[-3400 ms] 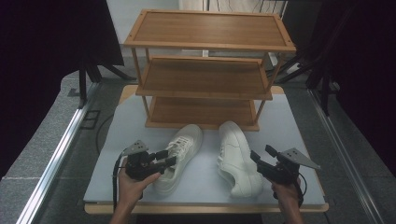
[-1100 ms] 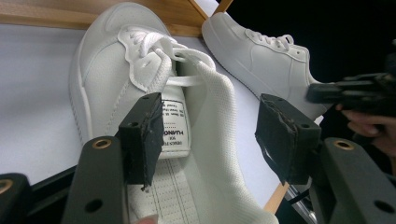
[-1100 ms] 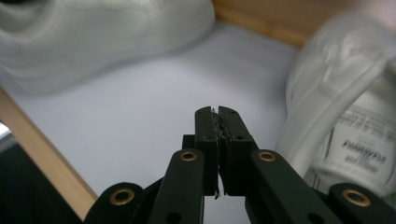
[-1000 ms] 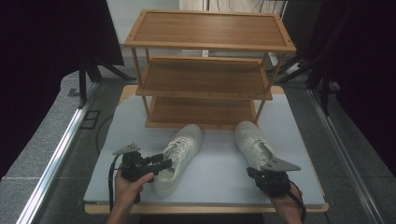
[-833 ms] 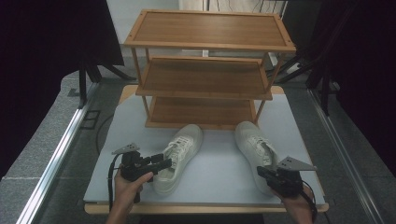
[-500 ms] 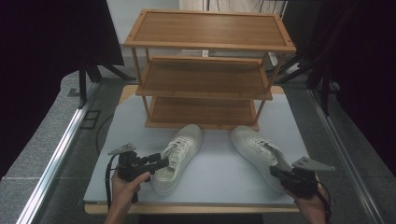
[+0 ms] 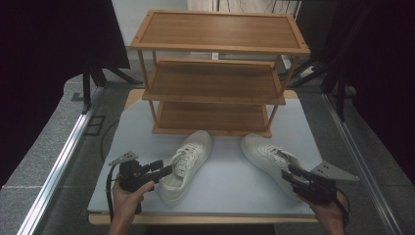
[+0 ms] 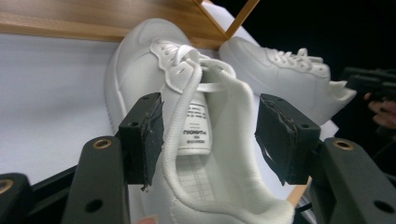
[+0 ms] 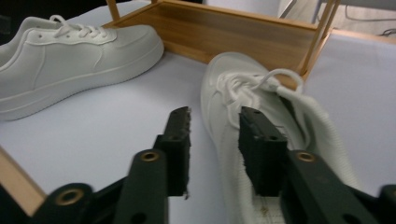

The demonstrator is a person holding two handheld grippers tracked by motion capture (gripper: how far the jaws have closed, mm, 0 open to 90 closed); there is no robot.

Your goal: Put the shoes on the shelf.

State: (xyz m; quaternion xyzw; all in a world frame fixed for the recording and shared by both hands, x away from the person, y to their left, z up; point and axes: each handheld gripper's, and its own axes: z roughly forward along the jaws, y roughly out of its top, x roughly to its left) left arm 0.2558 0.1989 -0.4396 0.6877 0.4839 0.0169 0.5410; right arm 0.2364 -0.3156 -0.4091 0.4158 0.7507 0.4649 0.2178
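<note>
right shoe [image 7: 270, 156]: white, laced, upright | right tool [image 7: 293, 174]: apart, just opened, astride collar

The left gripper [image 7: 166, 170] sits low in the left hand [image 7: 128, 193], pointing to the right, and its jaws stand wide apart with nothing squeezed between the pads. The right gripper [image 7: 289, 172] points up and to the left from the right hand [image 7: 329, 211] — its jaws have just been opening, and they press on nothing.
</note>
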